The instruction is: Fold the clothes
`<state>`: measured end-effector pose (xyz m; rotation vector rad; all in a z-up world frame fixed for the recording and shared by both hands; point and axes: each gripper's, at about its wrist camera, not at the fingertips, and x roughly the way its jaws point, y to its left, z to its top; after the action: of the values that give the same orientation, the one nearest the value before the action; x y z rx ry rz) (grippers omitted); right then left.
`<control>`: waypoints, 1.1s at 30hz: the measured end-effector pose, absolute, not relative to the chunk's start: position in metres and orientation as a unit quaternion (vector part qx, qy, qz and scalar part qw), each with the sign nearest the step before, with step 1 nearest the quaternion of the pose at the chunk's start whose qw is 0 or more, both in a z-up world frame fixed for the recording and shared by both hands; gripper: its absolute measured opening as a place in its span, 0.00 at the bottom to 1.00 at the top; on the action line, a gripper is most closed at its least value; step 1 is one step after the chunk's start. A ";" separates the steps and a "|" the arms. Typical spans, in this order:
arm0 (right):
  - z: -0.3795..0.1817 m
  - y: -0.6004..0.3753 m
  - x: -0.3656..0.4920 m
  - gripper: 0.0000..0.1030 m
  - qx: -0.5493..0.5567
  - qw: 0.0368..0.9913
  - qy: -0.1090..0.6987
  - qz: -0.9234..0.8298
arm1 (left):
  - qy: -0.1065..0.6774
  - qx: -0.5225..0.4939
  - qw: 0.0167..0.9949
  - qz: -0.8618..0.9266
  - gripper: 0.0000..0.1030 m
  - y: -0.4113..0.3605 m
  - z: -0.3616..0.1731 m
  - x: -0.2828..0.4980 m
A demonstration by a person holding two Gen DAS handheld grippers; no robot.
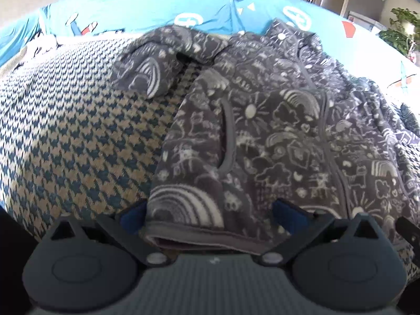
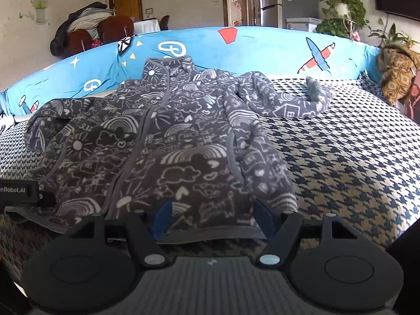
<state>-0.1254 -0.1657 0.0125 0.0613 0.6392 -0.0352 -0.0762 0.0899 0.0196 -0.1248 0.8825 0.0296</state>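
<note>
A grey fleece jacket (image 1: pixel 262 131) printed with white rainbows and clouds lies front up, zipped, on a houndstooth blanket (image 1: pixel 78 131). My left gripper (image 1: pixel 210 212) is at the jacket's bottom hem near its left corner. It is open, with the hem lying between the wide-set fingers. One sleeve (image 1: pixel 152 63) lies crumpled beyond it. In the right wrist view the jacket (image 2: pixel 162 144) spreads ahead of my right gripper (image 2: pixel 212 219). That gripper is open over the hem near the right corner. The other sleeve (image 2: pixel 288 99) curls out to the right.
A blue cover (image 2: pixel 262 50) printed with planes rises behind the blanket (image 2: pixel 341 157). A brown patterned cloth (image 2: pixel 396 73) lies at the far right. The left gripper's body (image 2: pixel 18 191) shows at the left edge. Chairs (image 2: pixel 86 31) and a plant (image 2: pixel 341 10) stand beyond.
</note>
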 end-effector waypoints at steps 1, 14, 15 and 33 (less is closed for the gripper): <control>0.013 -0.165 -0.124 0.68 0.029 0.949 0.313 -0.016 | 0.423 -0.060 0.904 0.013 1.00 0.089 0.021 -0.076; 0.018 -0.167 -0.064 0.68 0.041 0.925 0.377 0.015 | 0.409 -0.038 0.912 -0.011 1.00 0.075 0.032 -0.058; 0.019 -0.168 -0.058 0.68 0.039 0.922 0.386 0.022 | 0.410 -0.038 0.911 -0.012 1.00 0.074 0.033 -0.056; 0.040 -0.215 -0.002 0.67 0.038 0.909 0.411 0.061 | 0.405 -0.016 0.914 -0.020 0.99 0.072 0.044 -0.017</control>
<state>-0.0018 -0.2153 0.0401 0.0789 0.8471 0.1255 -0.0167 0.0722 0.0442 -0.0320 0.8345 -0.0413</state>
